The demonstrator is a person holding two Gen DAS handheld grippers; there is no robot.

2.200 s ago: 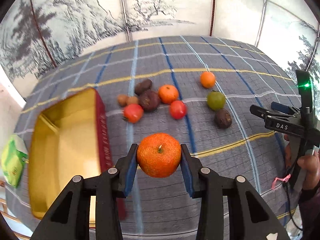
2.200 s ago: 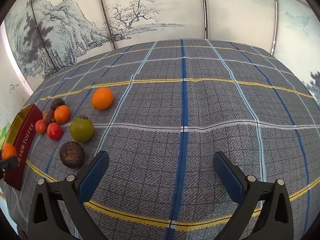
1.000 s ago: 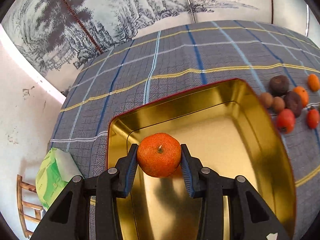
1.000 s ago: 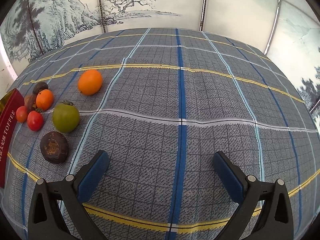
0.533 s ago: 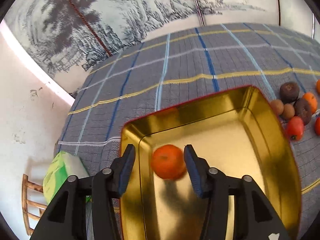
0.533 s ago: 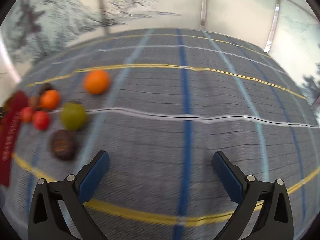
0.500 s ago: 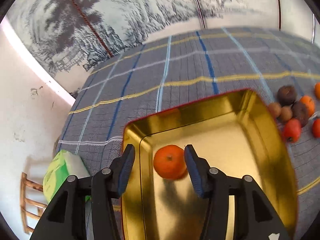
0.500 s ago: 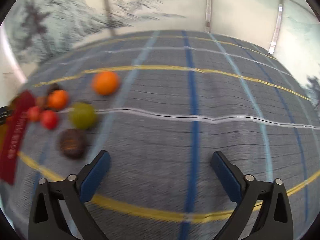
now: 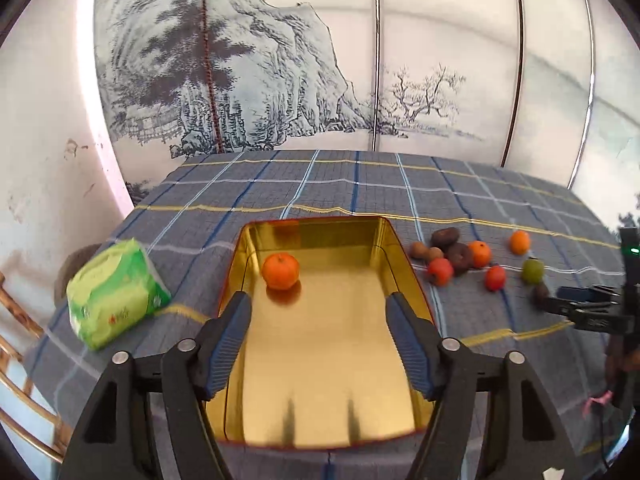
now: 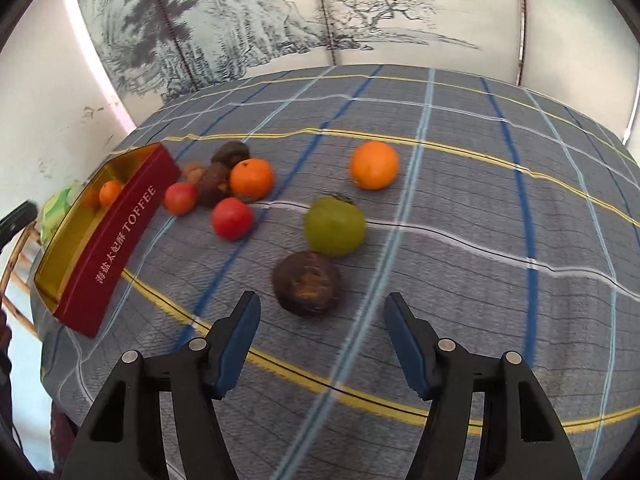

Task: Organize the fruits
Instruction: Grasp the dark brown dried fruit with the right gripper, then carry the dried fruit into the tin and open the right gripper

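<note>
A table under a grey plaid cloth [image 10: 460, 208] carries a gold-lined toffee tin [image 9: 404, 264], a green tissue pack [image 9: 114, 294] beside it, and loose fruit [image 10: 334, 226] (orange, red, green, brown) scattered opposite.

Bright daylight, fisheye bend, some blur

Even daylight fills both views, washing out the white wall [image 9: 48, 128]. The gold tin [image 9: 324, 344] mirrors the orange [image 9: 281, 271]. Straight lines bow toward dark corners. The right view's near fruit [image 10: 307, 283] is slightly smeared.
</note>
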